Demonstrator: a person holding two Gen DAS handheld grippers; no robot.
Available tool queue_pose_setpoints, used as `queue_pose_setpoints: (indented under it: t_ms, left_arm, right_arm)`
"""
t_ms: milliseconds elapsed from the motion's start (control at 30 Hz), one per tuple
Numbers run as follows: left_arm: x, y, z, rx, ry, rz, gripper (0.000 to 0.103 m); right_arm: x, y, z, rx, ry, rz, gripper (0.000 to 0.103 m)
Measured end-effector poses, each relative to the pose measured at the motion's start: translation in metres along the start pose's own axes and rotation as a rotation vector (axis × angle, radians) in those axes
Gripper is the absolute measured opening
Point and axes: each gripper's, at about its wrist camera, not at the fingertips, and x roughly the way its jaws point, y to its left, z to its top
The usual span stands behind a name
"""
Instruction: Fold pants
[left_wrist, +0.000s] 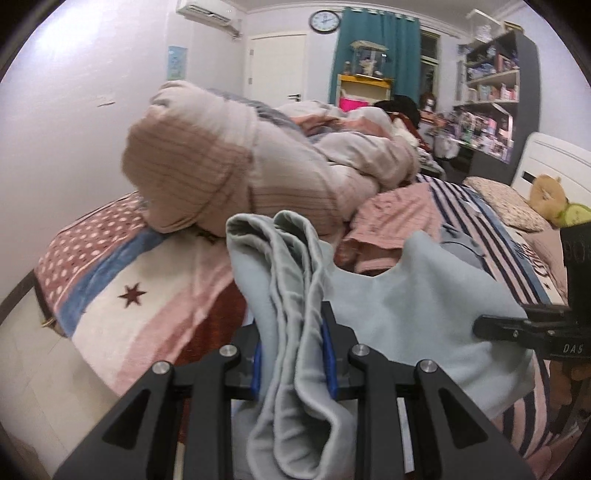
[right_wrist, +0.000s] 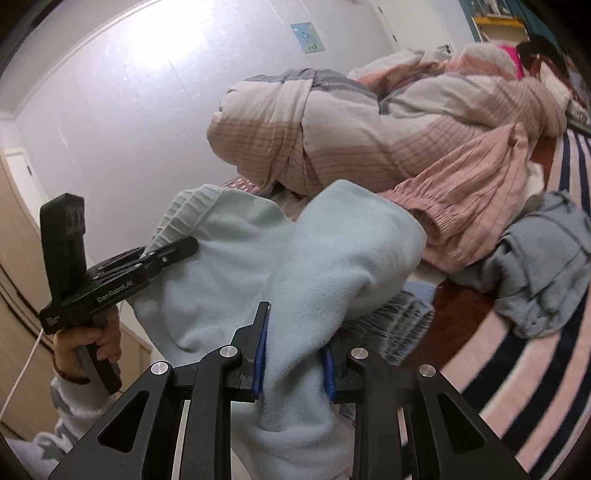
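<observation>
Both claws are matte black, with triangular cut-outs in the linkage arms, round silver screw heads and blue pads on the fingers. The left claw (right_wrist: 173, 251) bears white "GenRobot.AI" lettering (handle black too). The hand (right_wrist: 86, 345) is bare-skinned, its sleeve fuzzy white.

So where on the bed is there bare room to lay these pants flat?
Bare blanket lies around the star, left of the light blue pants and below the rolled duvet. Also the striped stretch in front of the grey garment. Crowded: duvet, pink pants.
</observation>
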Motion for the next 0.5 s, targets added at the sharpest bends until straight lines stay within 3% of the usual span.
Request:
queue_pose_setpoints:
  t_ms: [267, 367, 500]
  left_arm:
    - [0.040, 0.027, -0.034, -0.041, 0.139, 0.070, 0.023]
    - [0.042, 0.033, -0.042, -0.077, 0.148, 0.050, 0.024]
    - [0.042, 0.027, -0.043, -0.050, 0.144, 0.061, 0.027]
  right_arm:
    - [0.025, -0.023, -0.026, 0.051, 0.081, -0.031, 0.019]
    - [0.027, -0.032, -0.036, 0.070, 0.102, -0.029, 0.022]
    - [0.021, -0.033, -0.042, 0.071, 0.090, -0.050, 0.023]
